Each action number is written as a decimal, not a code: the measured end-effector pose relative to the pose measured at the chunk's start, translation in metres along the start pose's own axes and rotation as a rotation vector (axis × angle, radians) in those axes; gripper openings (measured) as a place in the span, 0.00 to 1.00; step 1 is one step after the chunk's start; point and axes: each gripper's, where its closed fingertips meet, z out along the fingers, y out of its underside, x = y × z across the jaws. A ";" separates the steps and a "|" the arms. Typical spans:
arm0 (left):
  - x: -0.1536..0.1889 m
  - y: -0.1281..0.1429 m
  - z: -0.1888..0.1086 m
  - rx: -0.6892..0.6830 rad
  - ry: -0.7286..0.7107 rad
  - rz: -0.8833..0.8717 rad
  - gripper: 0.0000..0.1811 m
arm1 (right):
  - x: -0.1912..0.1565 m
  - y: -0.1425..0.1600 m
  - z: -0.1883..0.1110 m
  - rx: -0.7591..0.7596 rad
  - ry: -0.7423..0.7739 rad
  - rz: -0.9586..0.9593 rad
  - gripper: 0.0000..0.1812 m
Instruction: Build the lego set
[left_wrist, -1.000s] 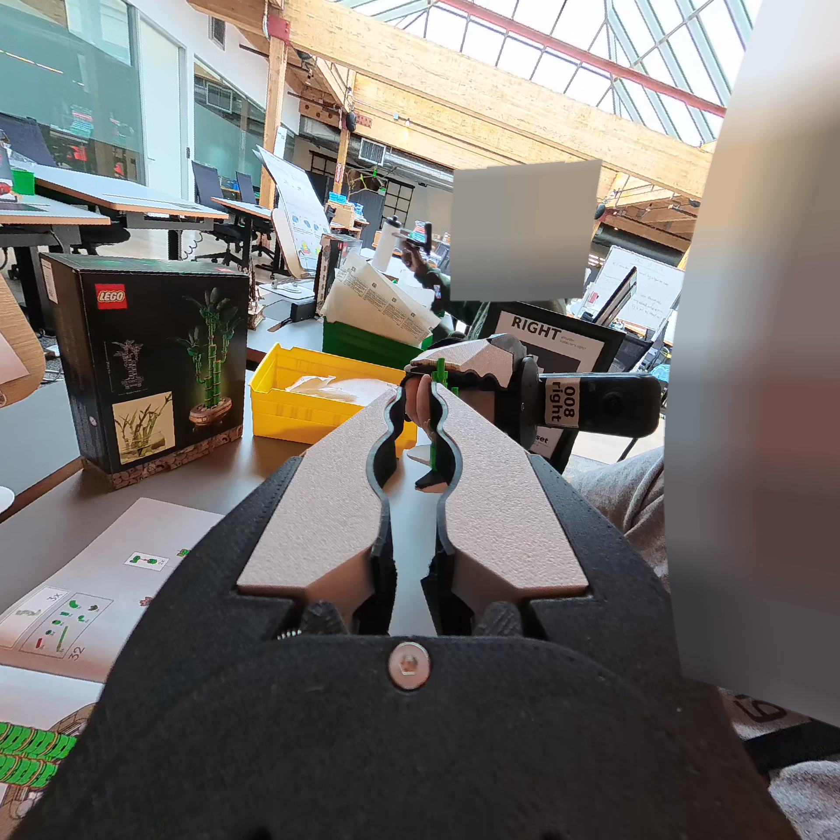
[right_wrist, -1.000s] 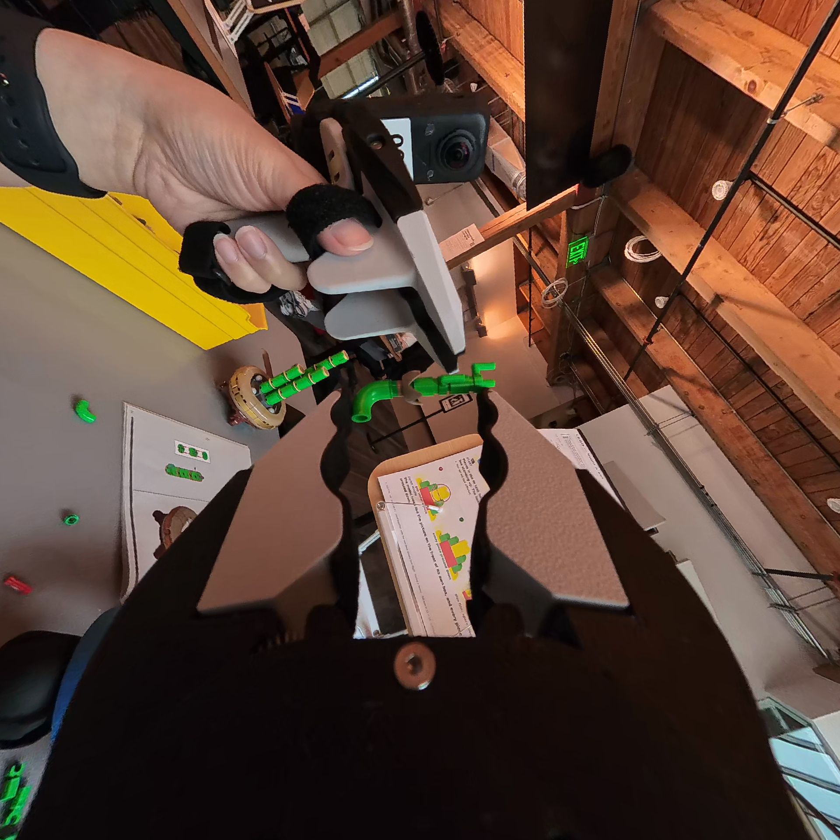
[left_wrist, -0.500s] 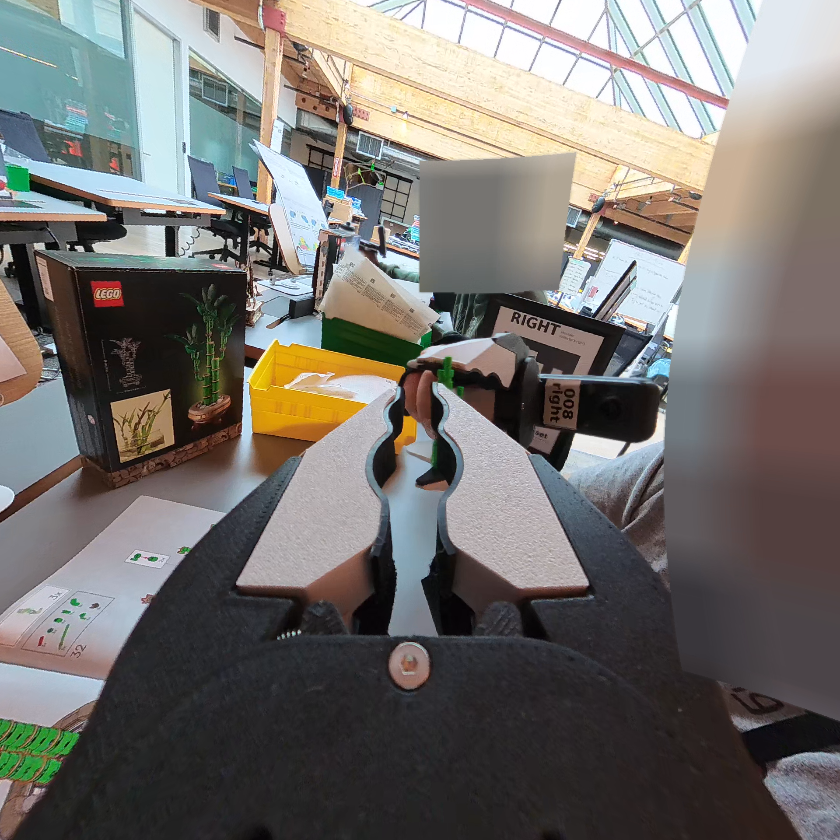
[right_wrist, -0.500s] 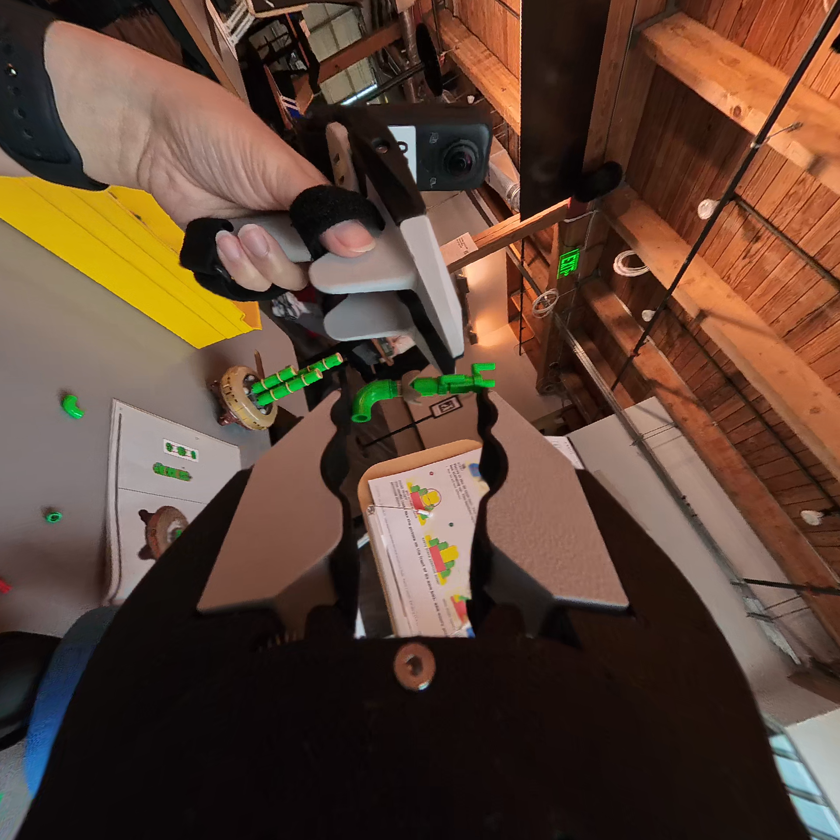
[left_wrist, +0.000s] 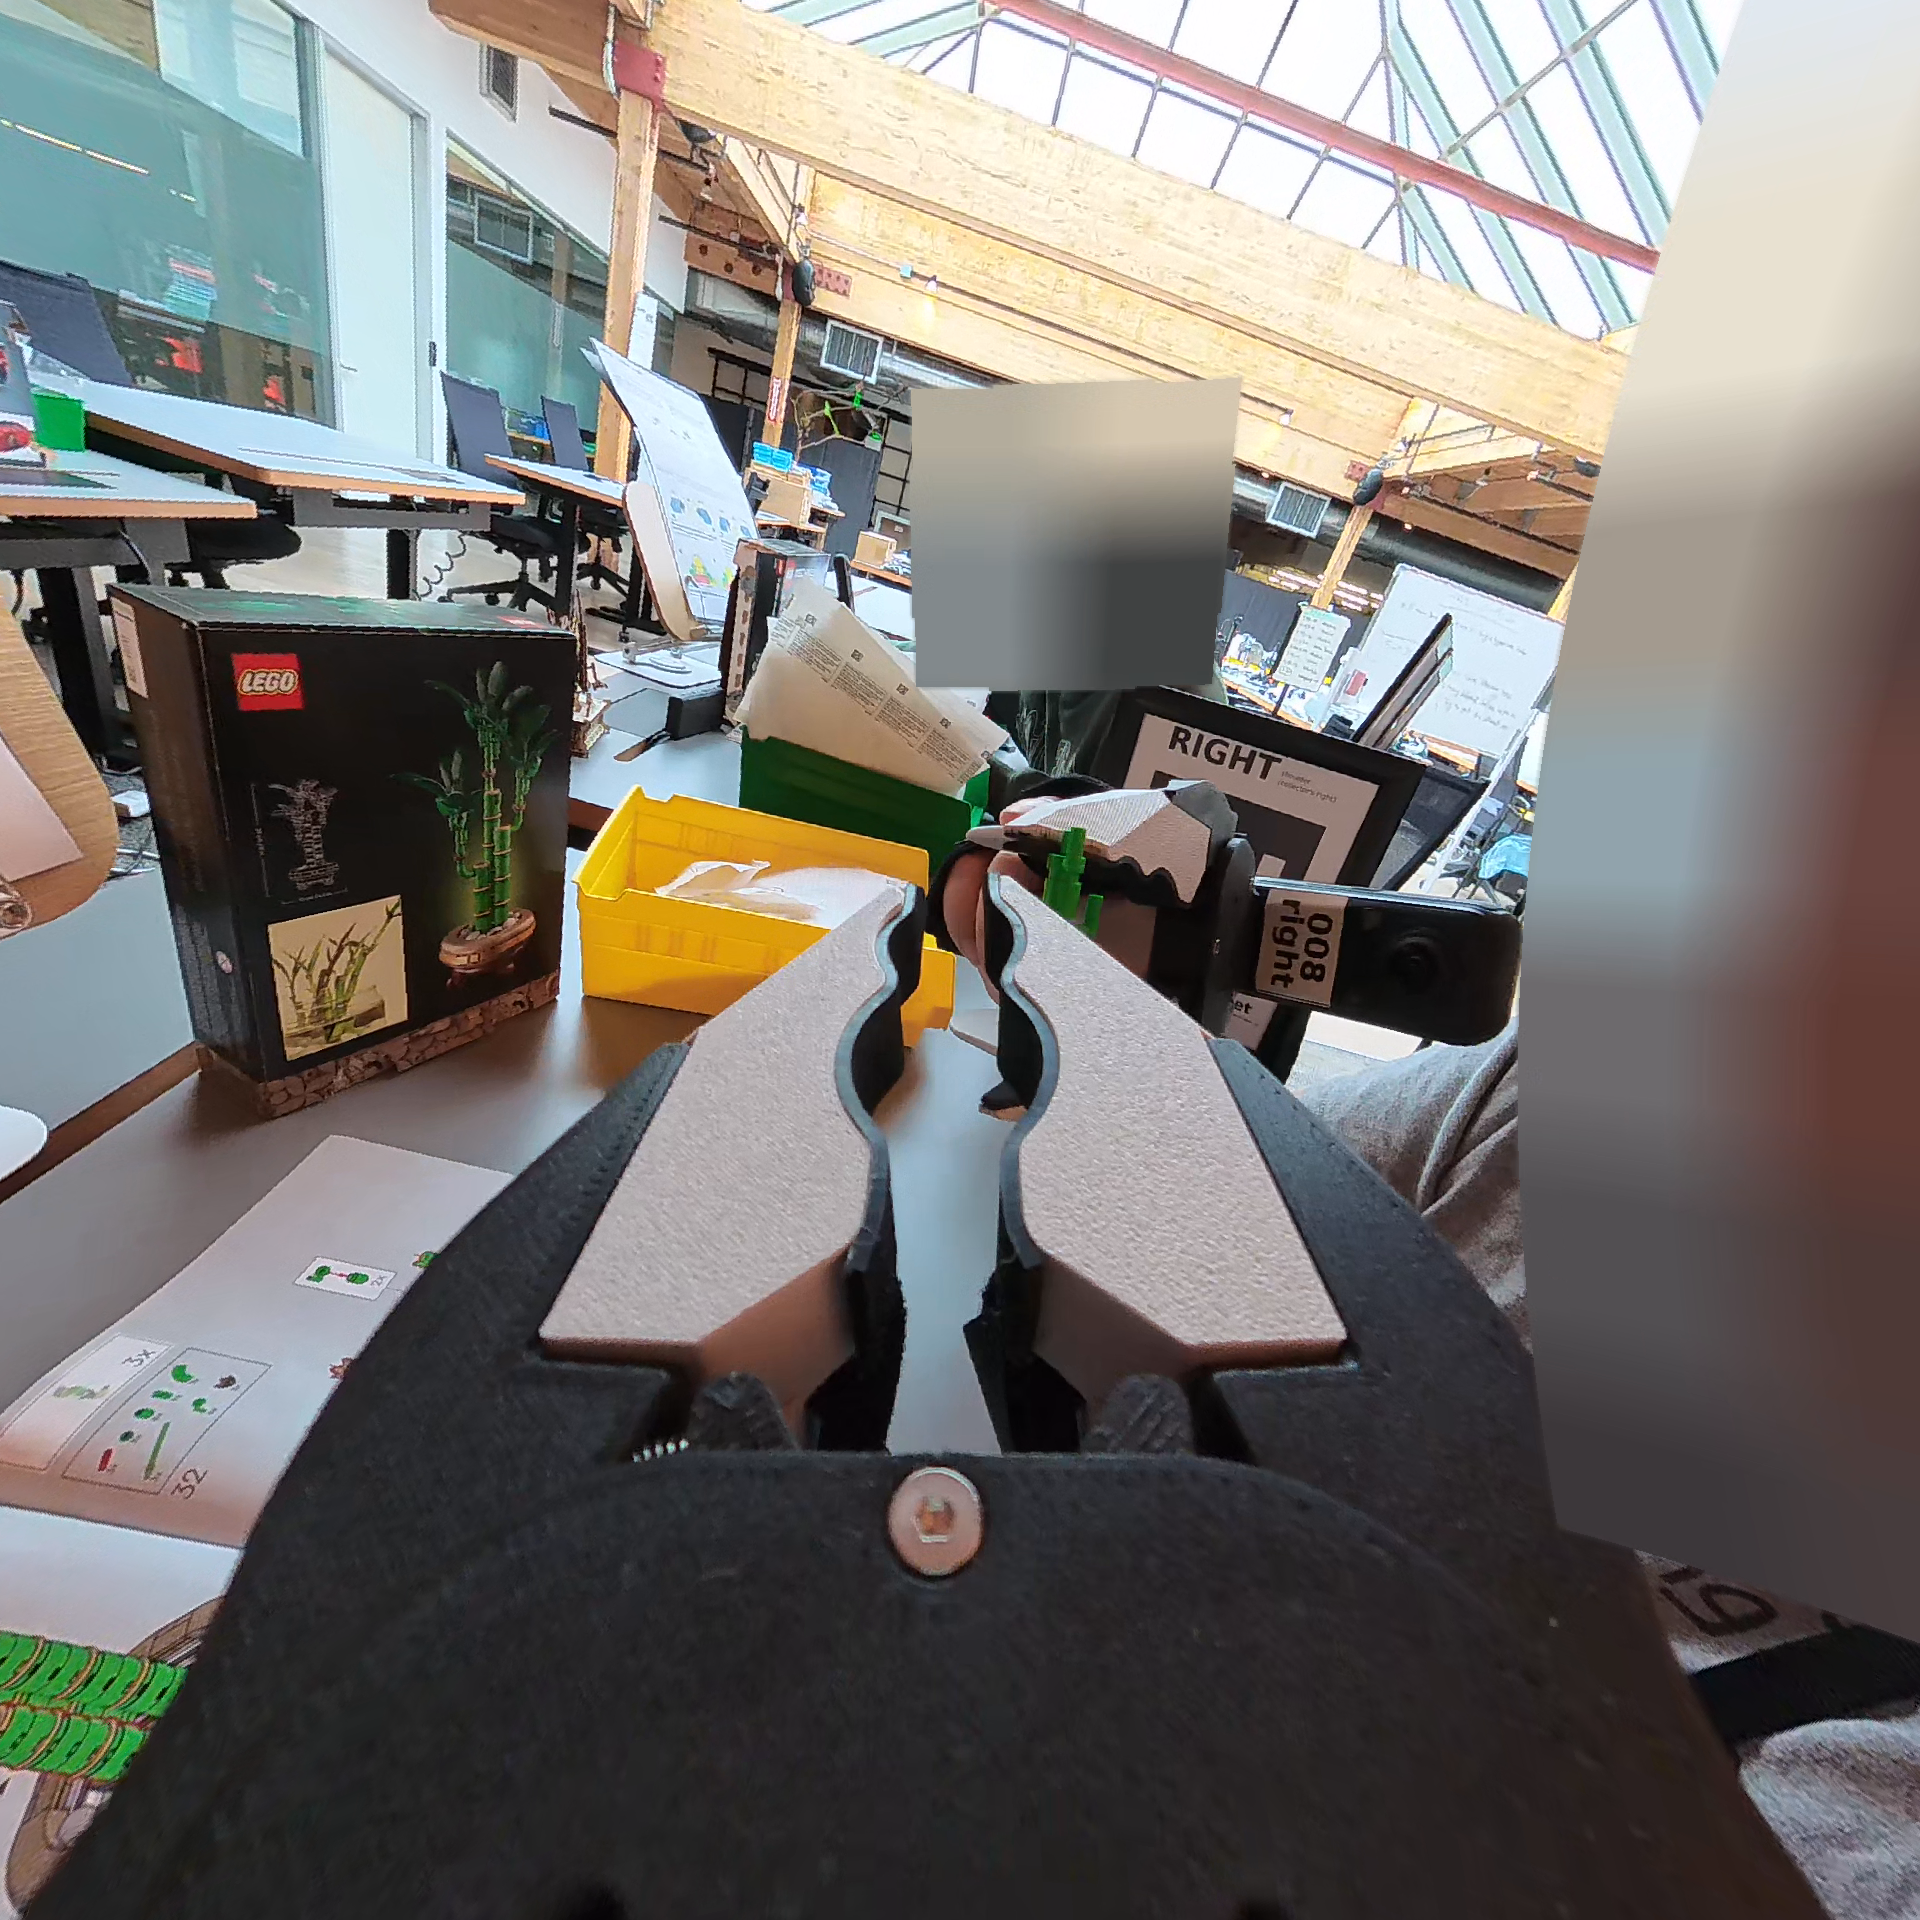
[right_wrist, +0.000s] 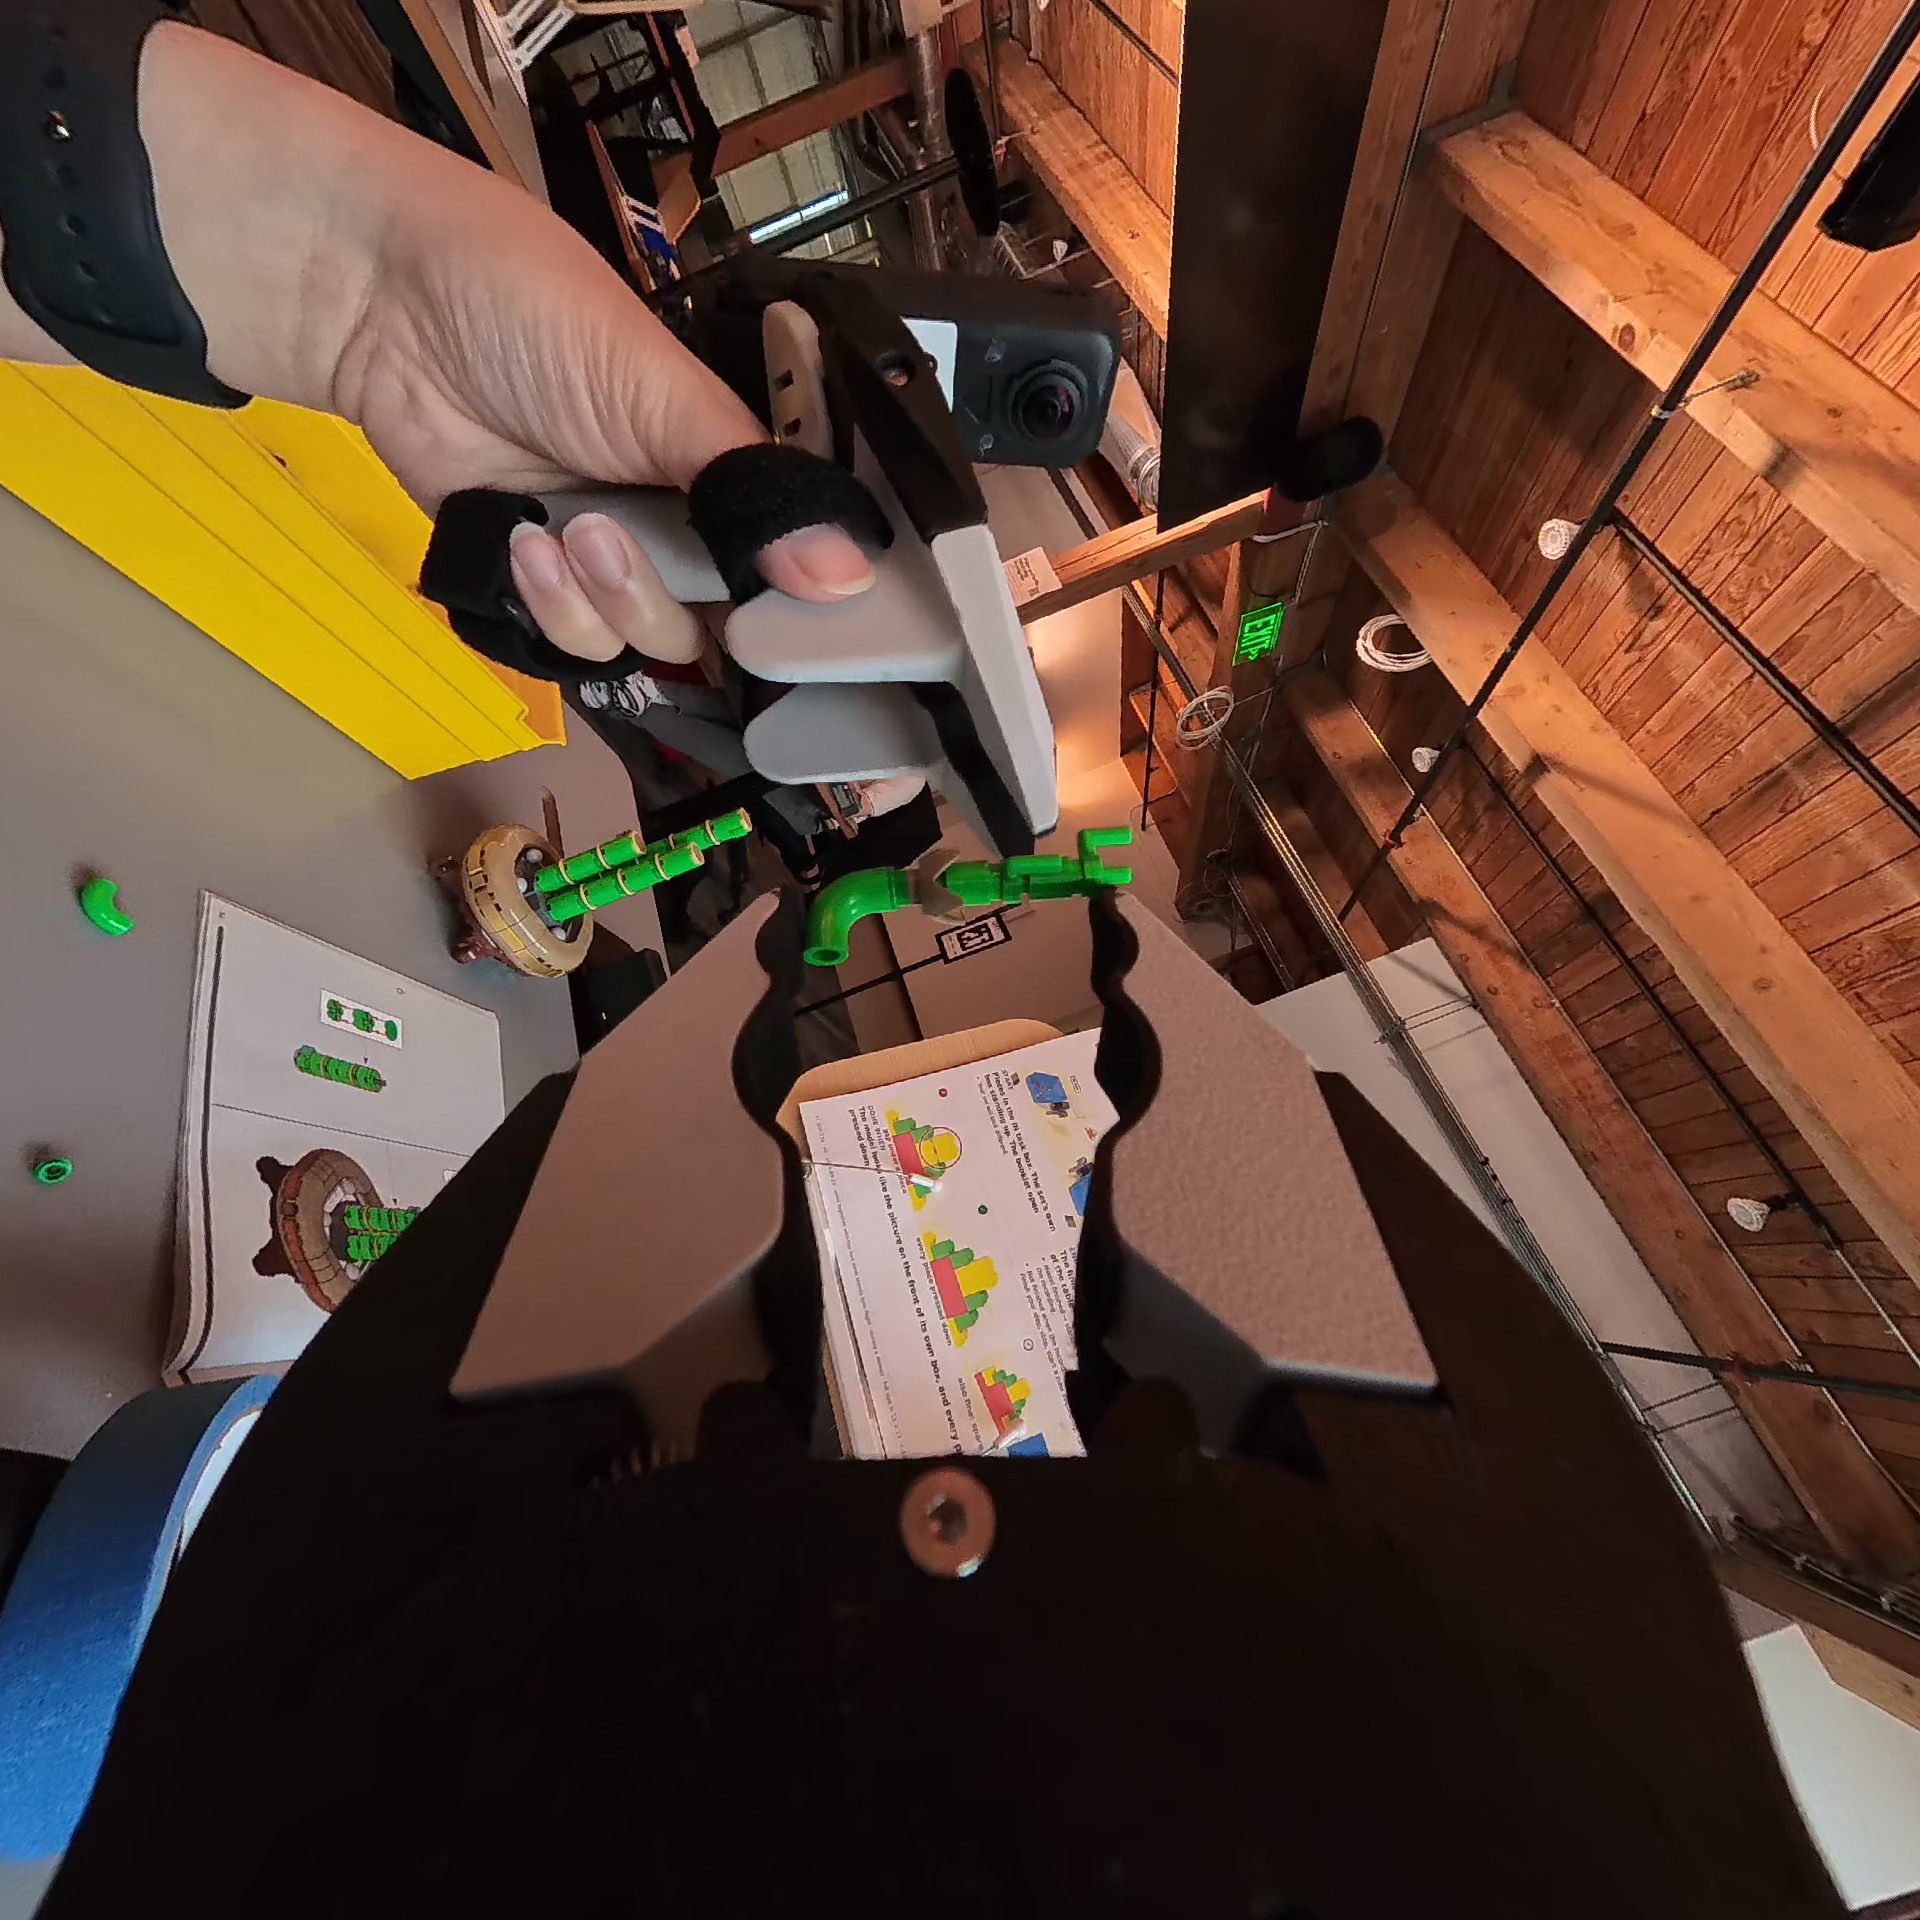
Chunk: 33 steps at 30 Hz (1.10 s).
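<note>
My right gripper holds a green bamboo stem piece lengthwise between its fingertips, elbow end at the left and pronged end at the right, up in the air. My left gripper has its jaws a narrow gap apart with nothing between them. Its tips sit right beside the stem piece. In the right wrist view a hand holds the left gripper just above the piece. The part-built bamboo model, a round pot base with green stalks, stands on the table.
An open instruction booklet lies by the model, with a loose green elbow and a small green ring nearby. A yellow bin, the set's black box and a green bin of papers stand behind. A blue tape roll lies near me. My two grippers' fingertips are within a few centimetres of each other.
Both grippers drifted slightly together; the table and booklet shifted in the right wrist view. The stem piece stays at the right gripper's tips, and neither grip changed.
</note>
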 end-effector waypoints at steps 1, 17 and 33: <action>0.000 0.000 0.000 -0.001 0.000 -0.001 0.04 | 0.000 0.000 0.000 0.001 -0.001 0.001 0.29; 0.001 0.001 0.001 -0.010 0.001 -0.004 0.05 | 0.000 0.001 0.000 0.006 -0.012 0.048 0.29; 0.000 0.003 0.001 -0.016 0.000 -0.012 0.05 | 0.003 0.004 0.000 0.015 -0.038 0.144 0.29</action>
